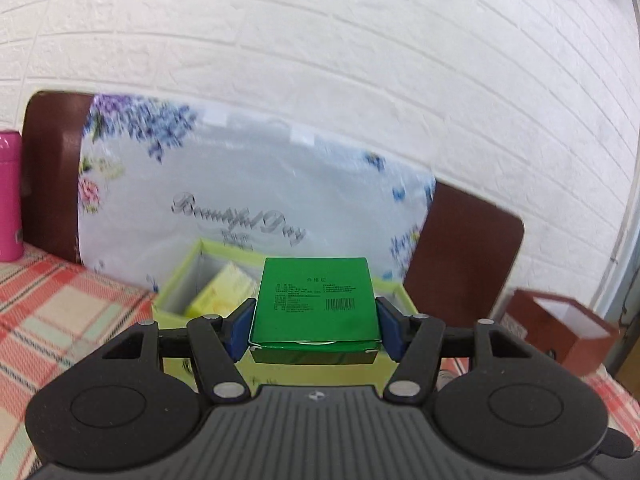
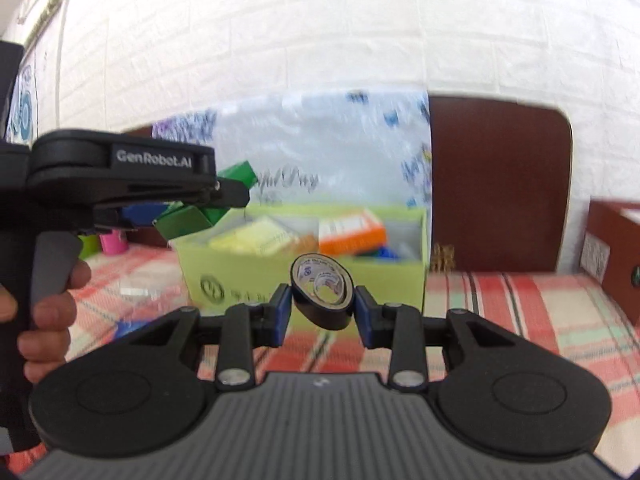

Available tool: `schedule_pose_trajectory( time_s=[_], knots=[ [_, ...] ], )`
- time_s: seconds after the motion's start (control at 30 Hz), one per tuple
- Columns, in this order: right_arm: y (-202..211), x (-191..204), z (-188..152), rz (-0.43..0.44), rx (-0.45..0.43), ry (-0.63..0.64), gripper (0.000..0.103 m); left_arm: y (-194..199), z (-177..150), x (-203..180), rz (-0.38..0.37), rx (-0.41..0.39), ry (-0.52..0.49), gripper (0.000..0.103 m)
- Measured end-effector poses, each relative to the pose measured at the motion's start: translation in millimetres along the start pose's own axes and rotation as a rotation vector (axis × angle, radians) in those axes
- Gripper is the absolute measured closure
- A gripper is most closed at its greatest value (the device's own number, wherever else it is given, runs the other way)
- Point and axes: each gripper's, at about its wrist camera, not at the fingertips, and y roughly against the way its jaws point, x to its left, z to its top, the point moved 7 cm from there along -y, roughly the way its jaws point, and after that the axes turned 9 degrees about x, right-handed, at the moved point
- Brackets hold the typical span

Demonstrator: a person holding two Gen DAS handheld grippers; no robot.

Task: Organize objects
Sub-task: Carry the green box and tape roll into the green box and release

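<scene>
My left gripper (image 1: 314,320) is shut on a flat green box (image 1: 316,304), held level in the air in front of a light-green open bin (image 1: 176,292). A yellow box (image 1: 224,292) lies inside that bin. In the right wrist view the bin (image 2: 304,276) also holds an orange box (image 2: 352,232) and something blue. My right gripper (image 2: 322,306) is shut on a roll of black tape (image 2: 324,296), just in front of the bin's near wall. The left gripper (image 2: 188,208) with the green box (image 2: 236,176) shows at the left, held by a hand (image 2: 44,312).
A red-checked cloth (image 2: 520,312) covers the table. A flowered plastic bag (image 1: 248,184) leans on a dark brown headboard (image 1: 468,248) under a white brick wall. A brown open box (image 1: 560,324) stands at the right, a pink bottle (image 1: 9,196) at the far left.
</scene>
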Motion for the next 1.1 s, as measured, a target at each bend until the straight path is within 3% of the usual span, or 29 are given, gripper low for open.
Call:
schedule_pose_trajectory(
  time_s=[0.17,0.33,0.63,0.7,0.73,0.77,0.83,0.93,1.1],
  knots=[
    [-13,0,40,-0.03,-0.102,-0.008,0.07,-19,22,20,0.009,-0.043,0.063,0.038],
    [-54,0,63,-0.079,-0.142,0.032,0.07,-49,29,42,0.02,-0.044,0.116,0.038],
    [-118,14,48,-0.129,-0.103,0.125,0.069,-89,31,69,0.009,-0.042,0.167,0.038],
    [-125,18,38,-0.131,-0.085,0.165,0.05,-95,28,72,0.01,-0.048,0.178,0.036],
    [-126,20,35,-0.144,-0.083,0.179,0.028,-97,27,73,0.004,-0.049,0.188,0.024],
    [-125,21,32,-0.162,-0.096,0.188,0.021,-98,26,74,0.002,-0.039,0.202,0.016],
    [-121,23,29,-0.189,-0.109,0.205,0.018,-96,27,73,-0.006,-0.033,0.214,0.016],
    [-116,21,27,-0.189,-0.118,0.18,0.003,-93,27,68,-0.004,-0.03,0.187,0.014],
    [-117,18,24,-0.186,-0.096,0.151,0.0,-93,25,64,0.012,-0.021,0.157,0.01]
  ],
)
